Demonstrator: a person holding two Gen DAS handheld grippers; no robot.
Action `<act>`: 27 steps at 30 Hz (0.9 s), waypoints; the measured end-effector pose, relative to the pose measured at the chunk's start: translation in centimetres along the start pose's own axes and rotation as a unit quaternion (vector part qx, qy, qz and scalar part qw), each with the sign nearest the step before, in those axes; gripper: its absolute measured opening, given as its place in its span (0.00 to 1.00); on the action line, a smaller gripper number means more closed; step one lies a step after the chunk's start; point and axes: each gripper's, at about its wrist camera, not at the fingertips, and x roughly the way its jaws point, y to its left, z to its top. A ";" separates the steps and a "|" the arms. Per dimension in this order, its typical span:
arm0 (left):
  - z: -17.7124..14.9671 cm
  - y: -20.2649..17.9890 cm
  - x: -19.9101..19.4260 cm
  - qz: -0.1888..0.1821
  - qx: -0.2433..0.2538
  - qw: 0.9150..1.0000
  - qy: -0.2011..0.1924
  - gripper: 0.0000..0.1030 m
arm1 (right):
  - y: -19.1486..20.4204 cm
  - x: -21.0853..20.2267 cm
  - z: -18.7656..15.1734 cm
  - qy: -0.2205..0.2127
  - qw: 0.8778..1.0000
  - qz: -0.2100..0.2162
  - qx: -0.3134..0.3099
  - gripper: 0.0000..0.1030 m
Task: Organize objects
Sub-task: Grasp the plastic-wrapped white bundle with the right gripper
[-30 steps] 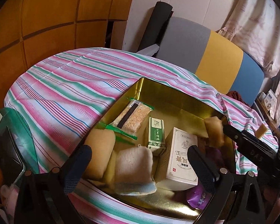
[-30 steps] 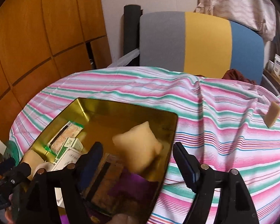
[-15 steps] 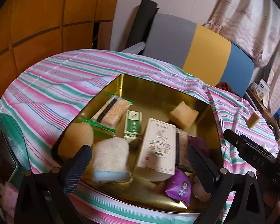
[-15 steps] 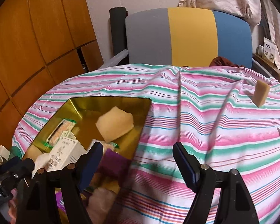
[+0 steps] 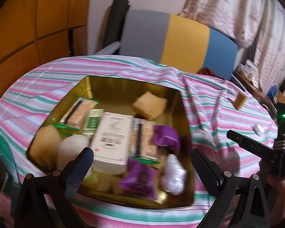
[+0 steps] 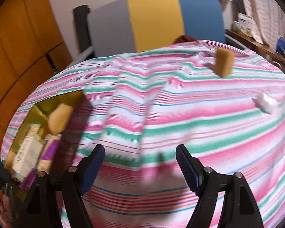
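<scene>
My right gripper [image 6: 140,163] hangs wide and empty over bare striped cloth [image 6: 180,114]; a tan sponge [image 6: 223,63] and white wad [image 6: 266,103] lie beyond, unobstructed (both blurred). Left gripper [image 5: 142,163], also wide, overlooks the crowded gold tin [image 5: 186,114]

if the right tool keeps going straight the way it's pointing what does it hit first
Most likely the bare striped tablecloth: nothing lies between the open right tool and the cloth. The tan sponge and white wad sit off to the right.
</scene>
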 end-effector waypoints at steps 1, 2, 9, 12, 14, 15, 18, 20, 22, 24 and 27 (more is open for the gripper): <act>-0.1 -0.9 0.0 -0.007 0.011 1.000 0.001 1.00 | -1.0 -0.1 -0.2 -0.001 1.000 -0.007 0.006 0.76; -0.1 -1.4 0.0 -0.011 0.018 1.000 0.002 1.00 | -2.1 -0.2 -0.4 -0.003 1.000 -0.014 0.013 0.76; -0.6 -6.6 0.6 -0.054 0.070 0.996 0.018 1.00 | -9.5 -0.8 -1.1 -0.019 0.997 -0.054 0.055 0.76; -0.9 -8.4 1.1 -0.069 0.081 0.994 0.031 1.00 | -12.9 -1.0 -0.4 -0.027 0.994 -0.087 0.058 0.76; -1.1 -9.7 1.5 -0.076 0.087 0.993 0.038 1.00 | -15.2 -1.3 0.3 -0.037 0.991 -0.108 0.065 0.76; -1.2 -10.1 1.5 -0.077 0.091 0.992 0.039 1.00 | -16.4 -1.5 0.7 -0.043 0.990 -0.115 0.071 0.76; -1.4 -11.5 2.1 -0.080 0.102 0.990 0.048 1.00 | -20.1 -1.9 2.2 -0.059 0.985 -0.133 0.098 0.76; -1.6 -12.6 2.5 -0.083 0.108 0.989 0.055 1.00 | -22.2 -1.8 3.2 -0.070 0.980 -0.146 0.115 0.76; -1.7 -13.3 3.0 -0.083 0.112 0.988 0.062 1.00 | -24.0 -1.4 4.1 -0.078 0.977 -0.150 0.130 0.78; -1.8 -14.2 3.4 -0.084 0.121 0.987 0.071 1.00 | -25.3 -0.5 4.8 -0.076 0.976 -0.143 0.142 0.79; -1.9 -15.1 3.9 -0.081 0.135 0.985 0.076 1.00 | -26.1 0.9 5.6 -0.066 0.976 -0.156 0.136 0.79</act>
